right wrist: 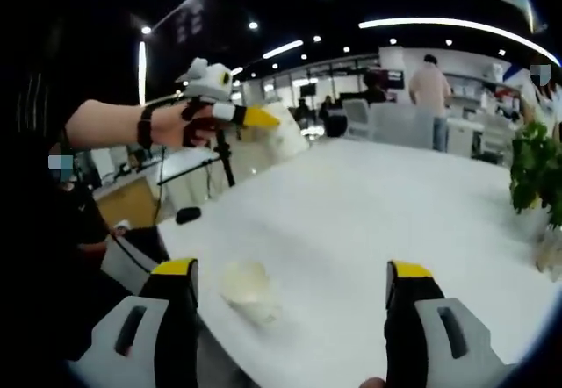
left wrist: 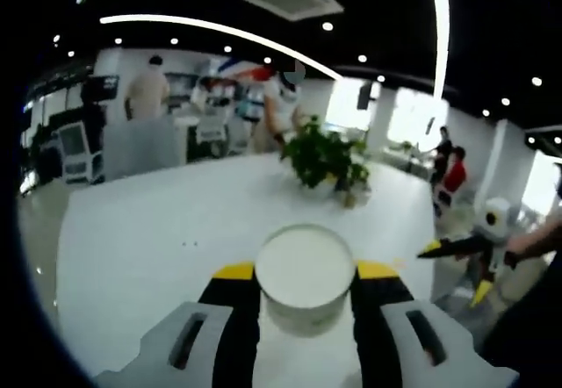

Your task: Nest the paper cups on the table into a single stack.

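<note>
Open-plan office under a dark ceiling

Curved light strips [left wrist: 211, 26] and spotlights glow above; a white surface [left wrist: 158, 230] carries a potted plant [left wrist: 327, 161], with office chairs [left wrist: 75, 155] and bright windows [left wrist: 413, 116] beyond.

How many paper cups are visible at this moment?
2. One paper cup sits clamped in the left hand-held gripper; another cup lies on its side on the table ahead of the open right hand-held gripper.

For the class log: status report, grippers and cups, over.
Left gripper shut on paper cup, lifted. Right gripper open, second cup lying on table ahead. Nothing between.
</note>
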The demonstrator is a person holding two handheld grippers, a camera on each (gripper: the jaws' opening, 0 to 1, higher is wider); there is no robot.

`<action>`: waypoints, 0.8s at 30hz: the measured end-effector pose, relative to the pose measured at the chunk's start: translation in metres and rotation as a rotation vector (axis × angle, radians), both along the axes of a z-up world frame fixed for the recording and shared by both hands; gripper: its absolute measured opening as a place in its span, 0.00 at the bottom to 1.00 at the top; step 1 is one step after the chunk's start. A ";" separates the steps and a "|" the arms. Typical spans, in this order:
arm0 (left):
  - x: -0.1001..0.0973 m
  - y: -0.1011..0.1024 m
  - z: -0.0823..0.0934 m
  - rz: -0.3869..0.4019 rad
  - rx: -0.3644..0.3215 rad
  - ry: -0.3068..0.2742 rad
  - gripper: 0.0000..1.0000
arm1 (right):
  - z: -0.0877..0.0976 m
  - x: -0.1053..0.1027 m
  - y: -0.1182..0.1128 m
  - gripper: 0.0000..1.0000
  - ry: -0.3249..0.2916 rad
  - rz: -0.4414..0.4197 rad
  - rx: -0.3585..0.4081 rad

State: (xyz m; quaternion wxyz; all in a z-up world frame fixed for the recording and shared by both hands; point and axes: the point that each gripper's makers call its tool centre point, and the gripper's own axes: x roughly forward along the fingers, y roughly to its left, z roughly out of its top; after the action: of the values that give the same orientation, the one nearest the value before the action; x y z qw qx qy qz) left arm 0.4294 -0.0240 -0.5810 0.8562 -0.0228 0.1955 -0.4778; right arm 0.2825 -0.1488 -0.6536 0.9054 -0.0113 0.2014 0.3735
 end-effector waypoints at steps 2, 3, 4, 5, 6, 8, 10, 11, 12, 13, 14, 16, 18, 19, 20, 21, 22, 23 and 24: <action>-0.009 -0.004 0.007 -0.025 -0.029 0.016 0.39 | 0.009 -0.001 0.012 0.86 -0.013 0.006 0.008; -0.014 -0.007 0.009 -0.047 -0.027 0.009 0.39 | 0.014 -0.001 0.019 0.86 -0.021 0.013 0.019; -0.018 -0.008 0.010 -0.062 -0.023 0.007 0.39 | 0.023 -0.001 0.029 0.86 -0.034 0.025 0.041; -0.023 -0.010 0.014 -0.072 -0.028 0.002 0.39 | 0.026 -0.001 0.032 0.86 -0.039 0.029 0.048; -0.027 -0.011 0.017 -0.092 -0.045 -0.003 0.39 | 0.033 -0.001 0.041 0.86 -0.046 0.037 0.064; -0.033 -0.014 0.021 -0.107 -0.076 0.027 0.39 | 0.048 0.001 0.055 0.86 -0.070 0.056 0.100; -0.037 -0.013 0.022 -0.121 -0.083 0.029 0.39 | 0.059 0.003 0.067 0.86 -0.091 0.070 0.120; -0.043 -0.015 0.024 -0.136 -0.081 0.021 0.39 | 0.063 0.004 0.071 0.86 -0.098 0.076 0.127; -0.045 -0.015 0.024 -0.143 -0.075 0.016 0.39 | 0.065 0.004 0.074 0.86 -0.102 0.079 0.130; -0.048 -0.015 0.024 -0.150 -0.068 0.007 0.39 | 0.068 0.005 0.078 0.86 -0.106 0.085 0.137; -0.049 -0.015 0.026 -0.154 -0.073 0.000 0.39 | 0.069 0.006 0.081 0.86 -0.106 0.091 0.140; -0.054 -0.016 0.028 -0.168 -0.086 0.005 0.39 | 0.068 0.007 0.086 0.86 -0.102 0.098 0.147; -0.056 -0.017 0.030 -0.177 -0.093 0.006 0.39 | 0.067 0.005 0.094 0.85 -0.088 0.117 0.160; -0.060 -0.019 0.033 -0.187 -0.100 0.002 0.39 | 0.066 0.004 0.098 0.85 -0.086 0.127 0.157; -0.062 -0.020 0.033 -0.196 -0.105 0.005 0.39 | 0.065 0.004 0.099 0.85 -0.086 0.131 0.154; -0.062 -0.020 0.033 -0.199 -0.106 0.008 0.39 | 0.065 0.003 0.102 0.85 -0.088 0.140 0.153; -0.064 -0.021 0.033 -0.206 -0.109 0.007 0.39 | 0.065 0.002 0.104 0.84 -0.087 0.145 0.157; -0.066 -0.022 0.033 -0.213 -0.111 0.007 0.39 | 0.067 0.002 0.106 0.84 -0.089 0.150 0.167; -0.068 -0.023 0.034 -0.222 -0.117 0.008 0.39 | 0.067 0.001 0.107 0.83 -0.090 0.153 0.171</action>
State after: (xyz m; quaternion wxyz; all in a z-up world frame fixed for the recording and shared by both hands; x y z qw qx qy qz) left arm 0.3611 -0.0465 -0.5471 0.7945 -0.0531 0.1721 -0.5800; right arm 0.2837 -0.0422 -0.5867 0.8802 0.0339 0.1262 0.4563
